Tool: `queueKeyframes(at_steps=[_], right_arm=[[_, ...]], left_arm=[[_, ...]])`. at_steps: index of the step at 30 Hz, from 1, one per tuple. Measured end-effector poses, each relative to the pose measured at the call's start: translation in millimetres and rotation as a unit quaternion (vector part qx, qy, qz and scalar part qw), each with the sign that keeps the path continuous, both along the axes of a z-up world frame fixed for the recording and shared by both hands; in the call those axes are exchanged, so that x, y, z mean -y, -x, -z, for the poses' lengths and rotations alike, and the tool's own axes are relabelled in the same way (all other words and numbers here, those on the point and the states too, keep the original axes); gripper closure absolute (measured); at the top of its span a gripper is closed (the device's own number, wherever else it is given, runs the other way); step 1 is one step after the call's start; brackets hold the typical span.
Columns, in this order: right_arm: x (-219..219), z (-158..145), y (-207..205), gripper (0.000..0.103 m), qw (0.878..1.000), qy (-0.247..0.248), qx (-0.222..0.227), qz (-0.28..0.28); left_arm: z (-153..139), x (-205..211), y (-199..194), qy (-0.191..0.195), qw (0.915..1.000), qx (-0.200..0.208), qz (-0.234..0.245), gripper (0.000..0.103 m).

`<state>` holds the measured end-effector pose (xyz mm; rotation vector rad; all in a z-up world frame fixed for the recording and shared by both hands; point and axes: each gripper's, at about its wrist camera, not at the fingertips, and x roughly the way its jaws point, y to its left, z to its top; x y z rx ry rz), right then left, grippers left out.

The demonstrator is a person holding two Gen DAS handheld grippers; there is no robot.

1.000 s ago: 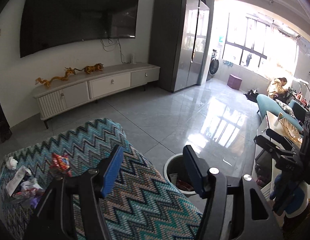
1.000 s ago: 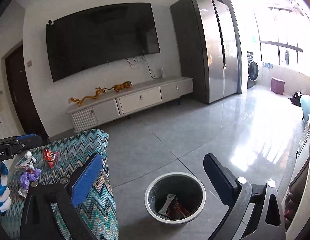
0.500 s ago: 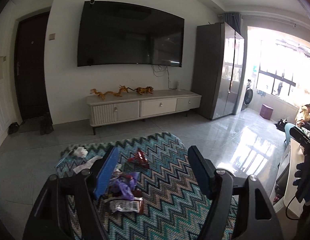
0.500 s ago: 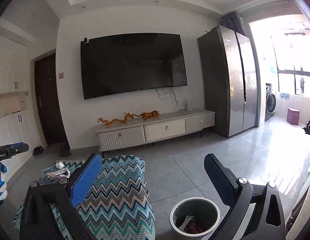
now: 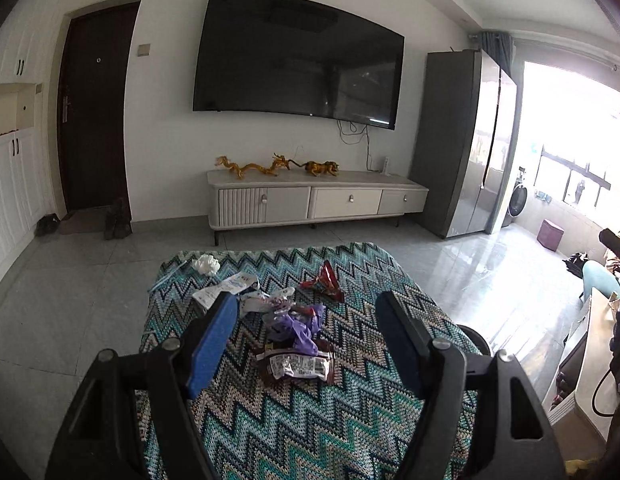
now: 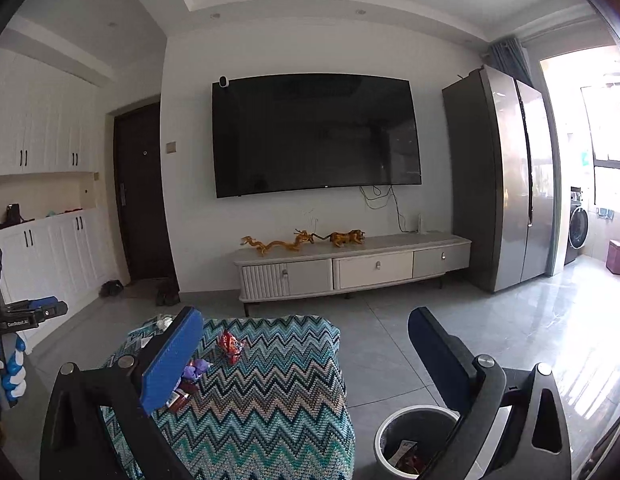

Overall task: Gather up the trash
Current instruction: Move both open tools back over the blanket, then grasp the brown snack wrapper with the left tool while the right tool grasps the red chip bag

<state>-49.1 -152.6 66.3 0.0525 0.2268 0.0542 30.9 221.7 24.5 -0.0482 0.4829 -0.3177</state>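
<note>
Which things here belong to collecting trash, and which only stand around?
For the job: purple wrapper, brown wrapper, red wrapper, white tissue, bin.

Standing around: television, dragon figures, refrigerator, purple stool.

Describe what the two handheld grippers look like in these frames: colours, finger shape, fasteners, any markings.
Both grippers share one design. The left gripper and the right gripper each have a black frame with triangular cut-outs and round silver bolt heads at the pivots. Each carries two long flat fingers faced with blue pads. In the right wrist view, the left gripper's black body shows small white lettering, too small to read, above a blue-and-white grip.
</note>
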Motion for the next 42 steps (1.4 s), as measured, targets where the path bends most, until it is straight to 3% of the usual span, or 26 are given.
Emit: queueKeyframes(at_steps=[2, 10, 23, 33, 42], right_arm=[[-3, 2, -4, 0.0, 1.0, -0.001, -0.006, -0.008], [-17, 19, -41, 0.0, 0.999, -0.001, -0.042, -0.033], [-48, 73, -128, 0.0, 0.989, 0.001, -0.125, -0.072], [-73, 115, -207, 0.0, 0.976, 0.011, -0.188, -0.108], [-116, 153, -284, 0.0, 0.962, 0.025, -0.227, -0.153]], left_arm=[[14, 0, -5, 0.004, 0.9999, -0.015, 0.005, 0.026], [68, 3, -29, 0.0, 0.9976, -0.064, 0.023, 0.025], [142, 27, -93, -0.028, 0.9876, -0.145, 0.055, 0.019], [178, 47, -142, -0.046, 0.9825, -0.169, 0.063, 0.019], [212, 59, -156, -0.074, 0.9782, -0.187, 0.052, 0.019]])
